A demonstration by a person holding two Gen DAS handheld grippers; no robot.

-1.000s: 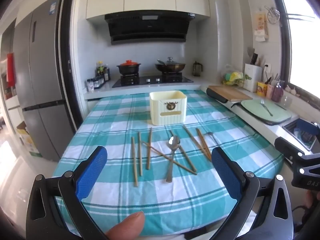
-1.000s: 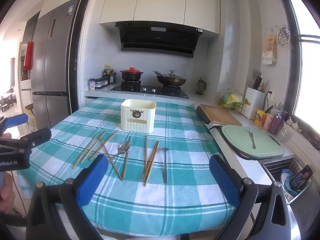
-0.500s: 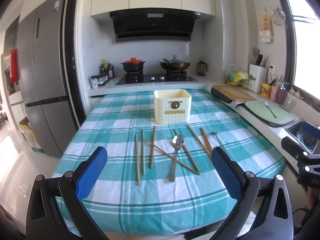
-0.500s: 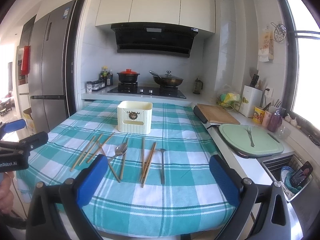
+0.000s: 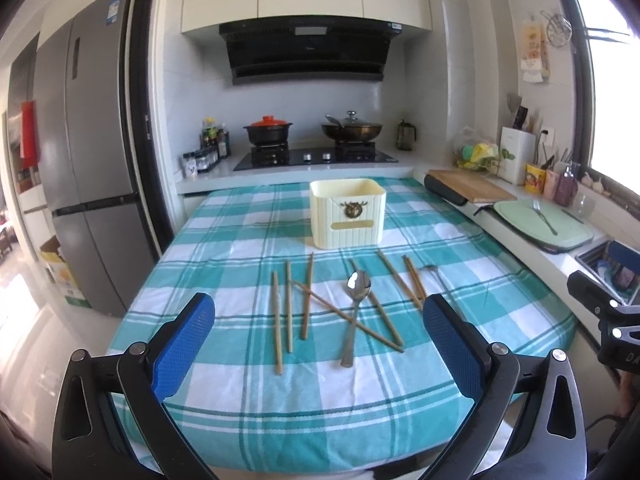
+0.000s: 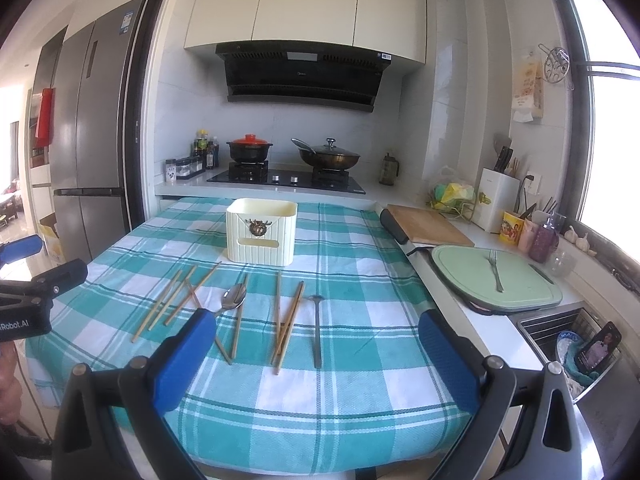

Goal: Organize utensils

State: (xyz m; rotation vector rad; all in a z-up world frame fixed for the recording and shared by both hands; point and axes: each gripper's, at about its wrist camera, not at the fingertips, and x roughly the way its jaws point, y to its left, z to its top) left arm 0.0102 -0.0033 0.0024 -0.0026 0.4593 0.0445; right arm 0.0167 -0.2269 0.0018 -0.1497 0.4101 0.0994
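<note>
Several wooden chopsticks (image 5: 277, 320) (image 6: 289, 322) lie scattered on the teal checked tablecloth (image 5: 320, 400) (image 6: 340, 392). A large metal spoon (image 5: 354, 312) (image 6: 232, 300) lies among them and a smaller dark spoon (image 5: 434, 272) (image 6: 317, 332) to their right. A cream utensil box (image 5: 347, 213) (image 6: 262, 231) stands upright behind them. My left gripper (image 5: 318, 344) is open and empty above the table's near edge. My right gripper (image 6: 316, 354) is open and empty, also at the near edge, further right.
A counter runs along the right with a wooden board (image 6: 426, 227), a green cutting board (image 6: 496, 284) bearing a fork, and a sink (image 6: 576, 344). A stove with pots (image 5: 312, 136) stands behind. A fridge (image 5: 92, 160) is at the left.
Both grippers have risen and tilted slightly, so the table sits lower in each view. A fingertip at the bottom of the left view has gone. The utensils have not moved.
</note>
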